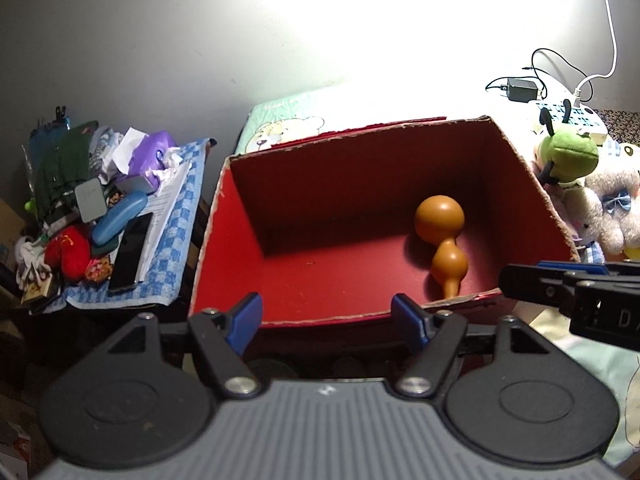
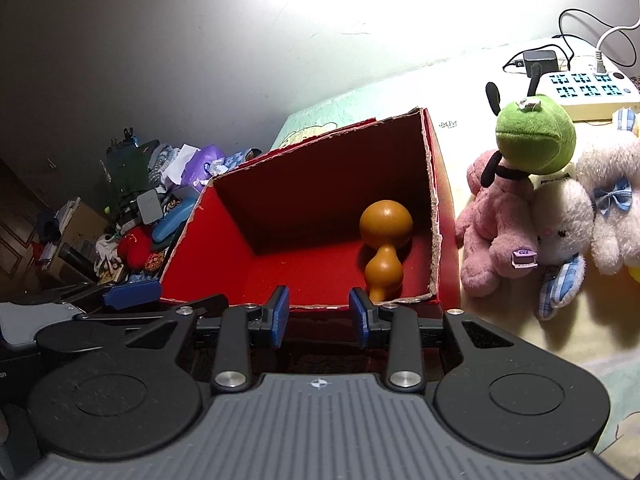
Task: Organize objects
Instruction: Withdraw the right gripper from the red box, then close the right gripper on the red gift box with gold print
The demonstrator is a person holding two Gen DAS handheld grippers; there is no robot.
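A red cardboard box (image 1: 240, 248) (image 2: 188, 248) stands open on the bed. An orange gourd (image 1: 442, 236) (image 2: 384, 244) lies inside it by the right wall, stem toward me. My left gripper (image 1: 326, 322) is open and empty just before the box's near rim. My right gripper (image 2: 318, 312) is open and empty at the near rim, close to the gourd's stem. Plush toys lie right of the box: a green-headed pink one (image 2: 528, 140) (image 1: 568, 156) and white rabbits (image 2: 564, 224).
A side table with a blue checked cloth (image 1: 172, 240) left of the box is piled with clutter: a black phone (image 1: 130, 256), a blue case (image 1: 118, 216), a red plush (image 1: 68, 254). A power strip (image 2: 584, 92) with cables lies at the back right.
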